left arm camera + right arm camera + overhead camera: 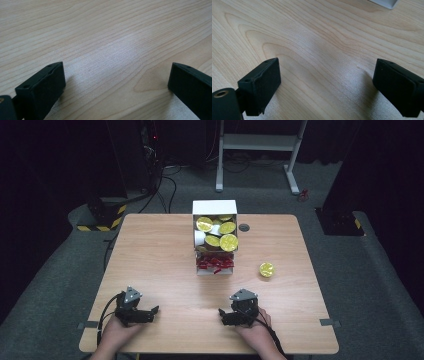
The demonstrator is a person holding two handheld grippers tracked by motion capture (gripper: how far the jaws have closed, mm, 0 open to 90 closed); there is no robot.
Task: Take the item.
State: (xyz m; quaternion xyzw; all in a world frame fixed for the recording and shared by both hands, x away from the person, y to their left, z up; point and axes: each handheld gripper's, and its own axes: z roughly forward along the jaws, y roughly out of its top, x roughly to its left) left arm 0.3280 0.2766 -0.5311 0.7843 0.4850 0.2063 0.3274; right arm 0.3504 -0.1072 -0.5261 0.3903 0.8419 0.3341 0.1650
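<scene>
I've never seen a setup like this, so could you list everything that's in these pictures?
table: one, light wood, under everything.
box: one, white, far middle of the table, open towards the camera.
yellow-lidded cups: about six that I can count, stacked in the box's upper part.
red pieces: a small heap, too small to identify, in the box's lower part.
loose cup: one, yellow top, on the table right of the box.
left gripper: black, open, resting at the near edge, nothing between its jaws.
right gripper: black, open, at the near edge, likewise holding nothing.
</scene>
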